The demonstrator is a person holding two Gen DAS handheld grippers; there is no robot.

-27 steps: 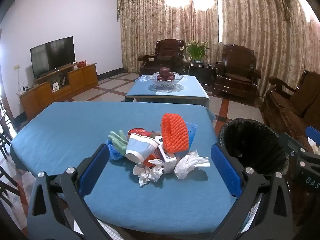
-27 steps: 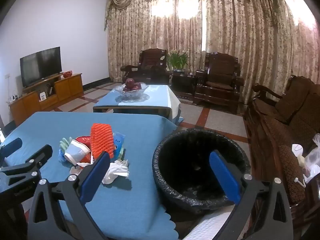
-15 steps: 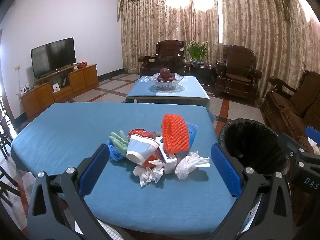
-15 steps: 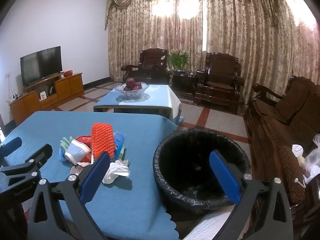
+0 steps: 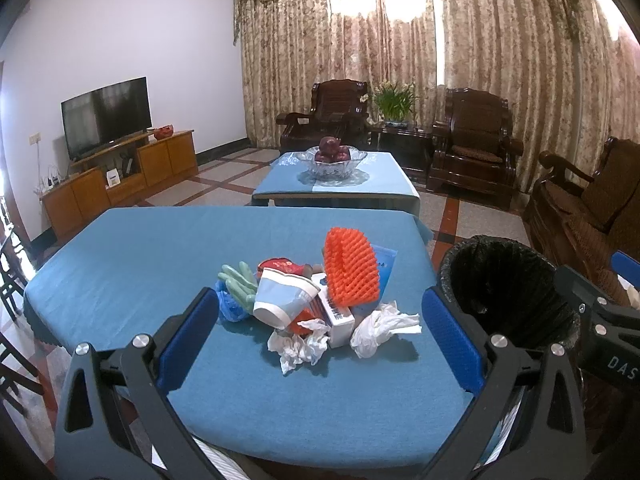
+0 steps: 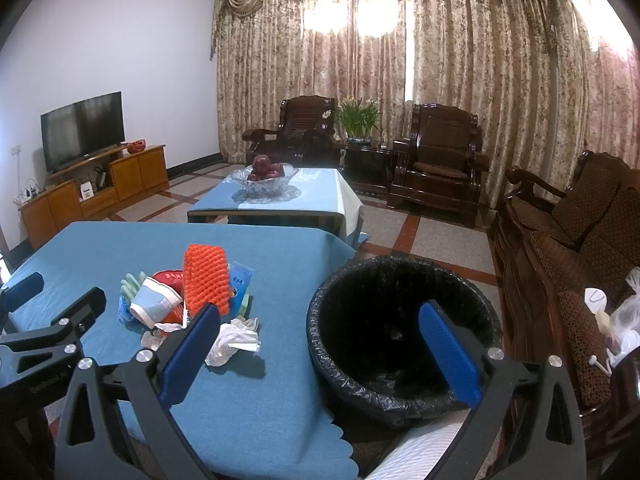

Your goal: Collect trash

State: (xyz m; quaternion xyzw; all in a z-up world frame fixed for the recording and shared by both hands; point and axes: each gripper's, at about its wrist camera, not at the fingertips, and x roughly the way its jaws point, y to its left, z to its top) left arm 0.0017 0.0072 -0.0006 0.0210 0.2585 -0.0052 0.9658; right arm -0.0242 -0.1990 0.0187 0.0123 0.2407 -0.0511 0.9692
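A pile of trash lies on the blue table (image 5: 140, 248): an orange foam net (image 5: 350, 270), a paper cup (image 5: 280, 298), green gloves (image 5: 240, 284), a small box (image 5: 338, 316), crumpled tissues (image 5: 382, 326) and a red wrapper (image 5: 280, 266). A black-lined bin (image 5: 504, 280) stands at the table's right. My left gripper (image 5: 320, 336) is open and empty, short of the pile. My right gripper (image 6: 320, 348) is open and empty, above the bin (image 6: 400, 332) and the table's right edge; the orange net (image 6: 206, 280) and tissue (image 6: 234, 340) lie to its left.
A second blue table (image 5: 336, 180) with a glass fruit bowl (image 5: 334, 158) stands behind. Dark wooden armchairs (image 5: 472, 152) and a sofa (image 6: 568, 248) line the back and right. A TV (image 5: 106, 116) sits on a wooden cabinet at left. Plastic bags (image 6: 624, 320) lie on the sofa.
Both grippers have drifted very slightly; the view is almost the same. Nothing was taken hold of or let go.
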